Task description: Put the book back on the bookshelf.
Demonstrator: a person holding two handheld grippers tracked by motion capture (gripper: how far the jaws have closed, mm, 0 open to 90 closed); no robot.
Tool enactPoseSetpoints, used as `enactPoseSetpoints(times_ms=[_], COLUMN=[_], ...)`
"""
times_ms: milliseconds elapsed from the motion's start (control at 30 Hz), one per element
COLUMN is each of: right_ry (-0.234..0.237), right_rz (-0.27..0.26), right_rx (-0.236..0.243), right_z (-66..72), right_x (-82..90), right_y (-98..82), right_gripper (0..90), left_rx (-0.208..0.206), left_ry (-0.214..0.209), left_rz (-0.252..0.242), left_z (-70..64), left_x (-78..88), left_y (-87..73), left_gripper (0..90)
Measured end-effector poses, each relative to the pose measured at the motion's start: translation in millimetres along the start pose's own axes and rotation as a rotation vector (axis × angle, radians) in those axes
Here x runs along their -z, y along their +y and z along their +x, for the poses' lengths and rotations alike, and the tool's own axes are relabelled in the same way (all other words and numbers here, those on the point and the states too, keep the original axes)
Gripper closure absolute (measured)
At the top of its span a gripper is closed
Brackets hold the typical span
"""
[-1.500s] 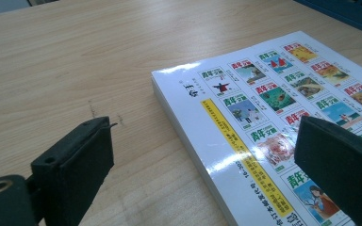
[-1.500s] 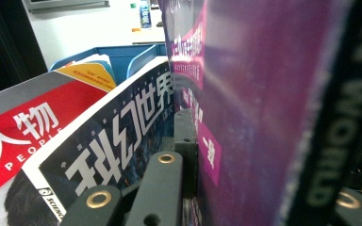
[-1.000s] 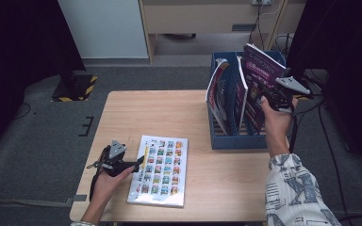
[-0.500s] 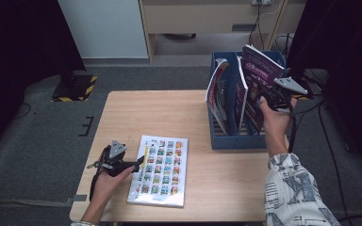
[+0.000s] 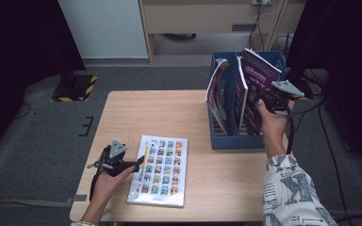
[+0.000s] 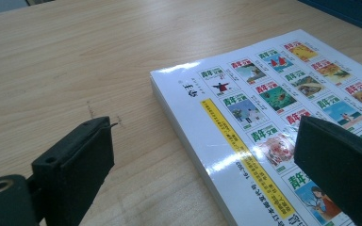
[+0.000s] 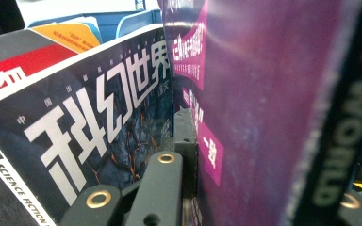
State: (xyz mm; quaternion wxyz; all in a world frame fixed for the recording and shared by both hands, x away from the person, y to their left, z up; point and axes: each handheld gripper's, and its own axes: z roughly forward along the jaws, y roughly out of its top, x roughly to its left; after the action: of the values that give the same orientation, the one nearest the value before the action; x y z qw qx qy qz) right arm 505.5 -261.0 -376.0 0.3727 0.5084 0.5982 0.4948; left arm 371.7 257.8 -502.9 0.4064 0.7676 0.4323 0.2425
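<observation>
At the blue file box (image 5: pixel 238 139), the right gripper (image 5: pixel 268 101) has its jaws clamped on a purple magazine (image 5: pixel 257 75), held upright above the box beside a dark science-fiction magazine (image 7: pixel 94 136). The left gripper (image 5: pixel 134 165) rests on the table (image 5: pixel 169 113), jaws apart astride the edge of a white picture-grid book (image 5: pixel 162 169).

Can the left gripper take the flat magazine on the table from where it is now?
Probably yes. The left gripper is open at the near left edge of the flat magazine, one jaw over the cover, one beside it on the bare table. Nothing lies between.
</observation>
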Motion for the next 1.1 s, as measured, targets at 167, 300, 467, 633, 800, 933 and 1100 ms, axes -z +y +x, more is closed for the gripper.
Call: enactPoseSetpoints(times_ms=[167,300,467,633,800,933,1100], right_ry=[-0.004,-0.005,-0.005,-0.002,0.001,0.005,0.007], right_rz=[0.001,0.005,0.006,0.005,0.007,0.006,0.002], right_rx=[0.003,-0.002,0.000,-0.002,0.004,0.000,0.000], right_z=[1.1,1.7,2.6,4.1,5.5,6.4,6.5], right_x=[-1.7,-2.0,-3.1,-4.8,-5.6,-6.2,-7.5], right_y=[-4.2,-6.9,-8.8,-11.1,-11.6,-11.9,-12.1], right_gripper=[84.2,84.2,84.2,84.2,84.2,84.2,84.2], left_rx=[0.000,-0.003,-0.006,-0.005,0.000,-0.002,-0.004], left_ry=[-0.001,-0.004,-0.004,-0.002,-0.004,-0.003,-0.002], left_rz=[0.001,0.015,0.015,0.013,0.006,0.006,0.008], left_z=[-0.6,-0.3,-0.5,-0.2,-0.5,-0.5,-0.4], left_x=[0.6,-0.5,-0.8,-0.4,-0.2,-0.2,-0.5], left_y=[-0.1,-1.0,-0.8,-0.7,-0.4,-0.4,-0.3], left_gripper=[5.0,4.8,4.8,4.8,4.9,4.9,4.9])
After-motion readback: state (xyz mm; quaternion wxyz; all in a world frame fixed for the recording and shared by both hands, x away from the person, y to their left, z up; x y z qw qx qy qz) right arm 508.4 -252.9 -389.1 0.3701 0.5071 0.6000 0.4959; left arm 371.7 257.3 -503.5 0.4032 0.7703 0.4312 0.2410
